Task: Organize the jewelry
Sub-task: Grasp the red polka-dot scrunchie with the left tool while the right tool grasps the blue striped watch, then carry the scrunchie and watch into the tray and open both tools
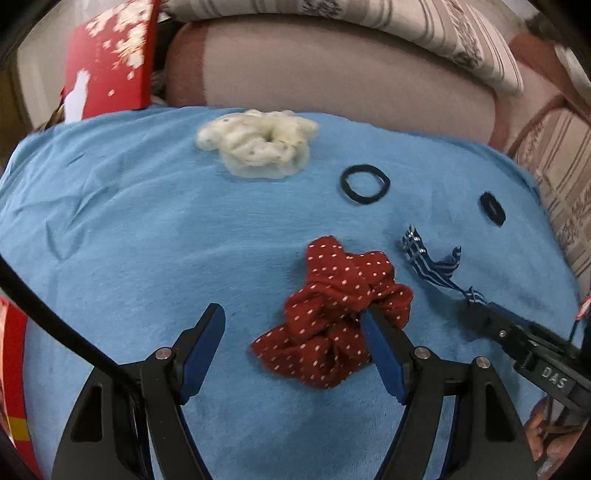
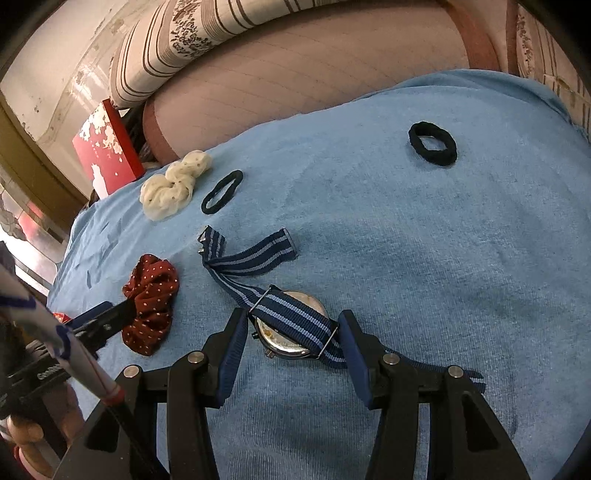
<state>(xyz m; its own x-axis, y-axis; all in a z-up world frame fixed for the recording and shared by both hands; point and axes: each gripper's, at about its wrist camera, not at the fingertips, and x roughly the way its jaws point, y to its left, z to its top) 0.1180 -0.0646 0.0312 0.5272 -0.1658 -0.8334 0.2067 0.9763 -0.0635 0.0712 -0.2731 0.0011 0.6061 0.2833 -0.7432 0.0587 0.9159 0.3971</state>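
A red polka-dot scrunchie (image 1: 334, 314) lies on the blue towel (image 1: 147, 229). My left gripper (image 1: 293, 314) is open, its right finger (image 1: 380, 347) lying over the scrunchie's right edge. A watch (image 2: 291, 328) with a blue striped strap (image 2: 247, 258) lies face down on the towel between the fingers of my right gripper (image 2: 293, 321), which is open around it. A cream scrunchie (image 1: 258, 144), a thin black hair tie (image 1: 365, 183) and a thick black hair tie (image 1: 492, 208) lie farther back. The strap (image 1: 432, 262) and my right gripper (image 1: 476, 314) also show in the left wrist view.
A red box with white blossoms (image 1: 110, 59) stands at the towel's far left corner. A pink cushion (image 1: 332, 70) and striped pillows (image 1: 443, 33) rise behind the towel. A red object (image 1: 14, 369) sits at the left edge.
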